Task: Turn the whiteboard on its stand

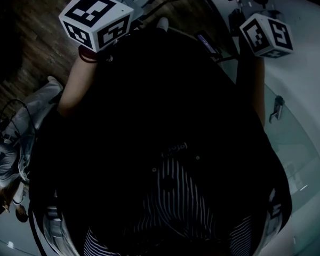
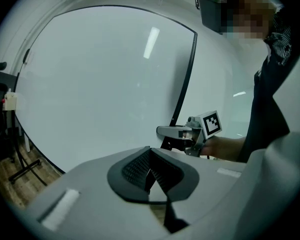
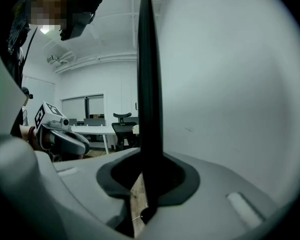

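Observation:
The whiteboard (image 2: 105,84) is a big white panel with a thin black frame (image 2: 186,79); it fills the left gripper view and lies along the right side of the head view as a pale surface (image 1: 304,79). My right gripper (image 3: 149,159) is shut on that black frame edge (image 3: 149,74), which runs upright between its jaws. From the left gripper view, the right gripper (image 2: 177,132) sits at the board's right edge, low down. My left gripper (image 2: 150,173) is shut with nothing in it, short of the board's face. Both marker cubes (image 1: 96,17) (image 1: 266,34) show at the top of the head view.
A dark stand leg (image 2: 25,169) rests on wooden floor at the lower left of the board. Behind the frame stand a white desk and a black office chair (image 3: 121,126). The person's dark clothing (image 1: 165,143) fills most of the head view. A small clip (image 1: 276,108) sits on the board.

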